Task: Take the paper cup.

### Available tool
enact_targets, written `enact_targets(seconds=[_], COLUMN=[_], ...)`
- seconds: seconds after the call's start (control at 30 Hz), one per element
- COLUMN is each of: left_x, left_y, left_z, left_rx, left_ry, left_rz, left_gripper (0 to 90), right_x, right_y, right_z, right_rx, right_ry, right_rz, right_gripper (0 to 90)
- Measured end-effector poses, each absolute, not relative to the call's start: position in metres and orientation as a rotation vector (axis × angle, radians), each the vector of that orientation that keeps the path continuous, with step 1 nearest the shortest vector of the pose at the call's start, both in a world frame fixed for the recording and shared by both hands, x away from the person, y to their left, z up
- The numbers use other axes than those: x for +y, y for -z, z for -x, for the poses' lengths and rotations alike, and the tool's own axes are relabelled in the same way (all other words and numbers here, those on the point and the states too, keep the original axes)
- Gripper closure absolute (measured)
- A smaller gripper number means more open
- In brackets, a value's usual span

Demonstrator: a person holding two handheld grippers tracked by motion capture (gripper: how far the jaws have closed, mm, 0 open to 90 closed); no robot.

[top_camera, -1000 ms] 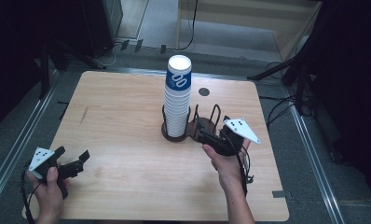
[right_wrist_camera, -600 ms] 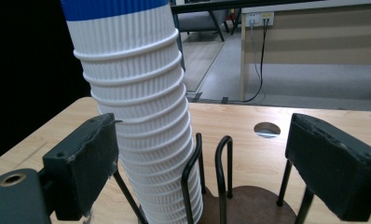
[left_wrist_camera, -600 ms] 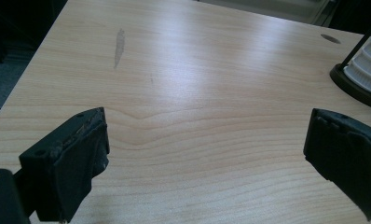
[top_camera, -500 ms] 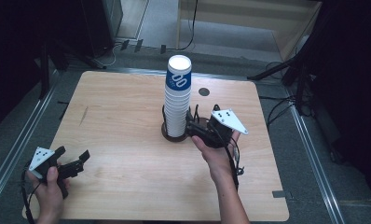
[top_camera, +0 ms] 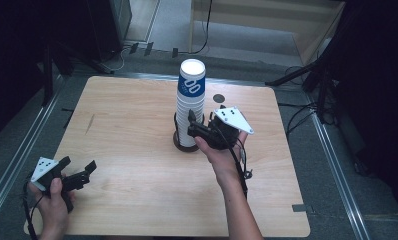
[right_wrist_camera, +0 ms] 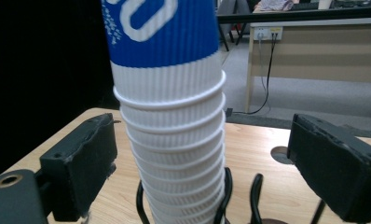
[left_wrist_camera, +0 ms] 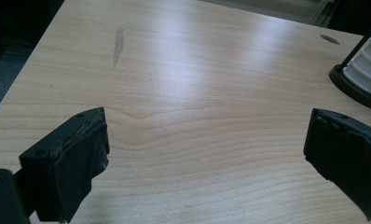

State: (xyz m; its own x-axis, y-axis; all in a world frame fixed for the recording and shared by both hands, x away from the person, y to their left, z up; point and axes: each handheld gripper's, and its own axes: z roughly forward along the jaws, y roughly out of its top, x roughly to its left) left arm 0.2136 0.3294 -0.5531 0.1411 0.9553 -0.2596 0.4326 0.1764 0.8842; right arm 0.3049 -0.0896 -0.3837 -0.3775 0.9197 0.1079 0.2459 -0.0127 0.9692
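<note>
black holder (right_wrist_camera: 228, 196) base cut off, cup stack (right_wrist_camera: 174, 121) top cropped

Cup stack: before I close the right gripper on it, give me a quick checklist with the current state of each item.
1. The right gripper is lined up with the cup stack: ok, the stack stands between its jaws in the right gripper view.
2. Jaws clear of the cups: ok, its jaws have just been opening and there is a gap on both sides.
3. Stack seated in the black wire holder: ok, though it leans slightly.
4. Left gripper out of the way: ok, open over bare table, far from the stack.
5. How many cups a grip would lift: cannot tell.
</note>
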Motion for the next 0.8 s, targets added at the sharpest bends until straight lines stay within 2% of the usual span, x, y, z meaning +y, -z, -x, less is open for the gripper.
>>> enact_targets(seconds=[0.8], left_x=[0.329], left_y=[0.553], left_z=[-0.214], left_rx=[1.461], left_ry=[-0.663], left_rz=[-1.415], left_gripper=[1.0], right_x=[-0.05], right_y=[0.361], right_z=[-0.334], right_rx=[1.657], right_ry=[-1.364], right_rz=[-1.213], right_gripper=[6.7])
